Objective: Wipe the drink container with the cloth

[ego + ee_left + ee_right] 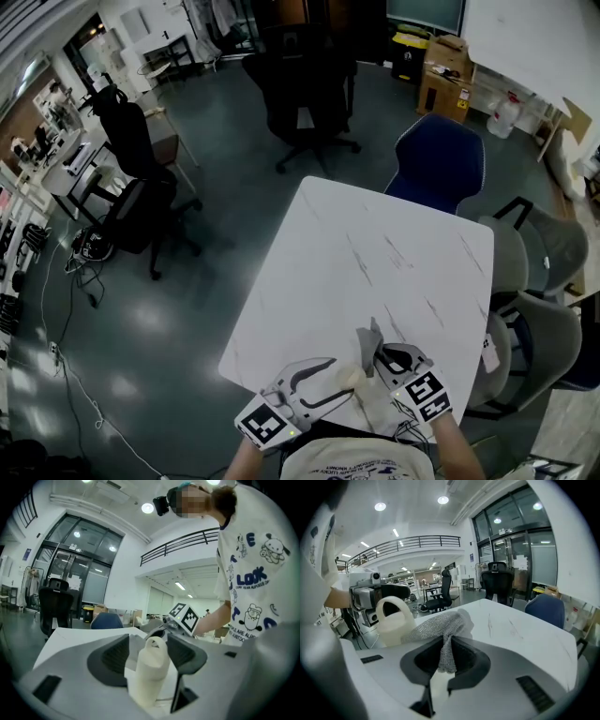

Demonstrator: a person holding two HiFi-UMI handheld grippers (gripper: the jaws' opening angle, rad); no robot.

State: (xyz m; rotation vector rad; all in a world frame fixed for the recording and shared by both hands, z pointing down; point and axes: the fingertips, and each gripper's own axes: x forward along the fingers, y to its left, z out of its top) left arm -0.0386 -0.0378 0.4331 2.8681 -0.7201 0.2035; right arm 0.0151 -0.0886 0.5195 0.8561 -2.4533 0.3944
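Observation:
A small cream drink container [352,378] with a loop handle stands upright near the front edge of the white table [375,253]. My left gripper [340,379] is shut on it; in the left gripper view the container [150,667] fills the gap between the dark pads [112,654]. My right gripper [378,354] sits just right of it, shut on a grey mesh cloth [373,336]. In the right gripper view the cloth [440,627] is pinched in the jaws and drapes toward the container [393,620], close to or touching its side.
A blue chair [441,155] stands at the table's far edge and grey chairs [539,328] along its right side. A black office chair [305,103] is farther back on the dark floor. The person's torso is just behind the grippers.

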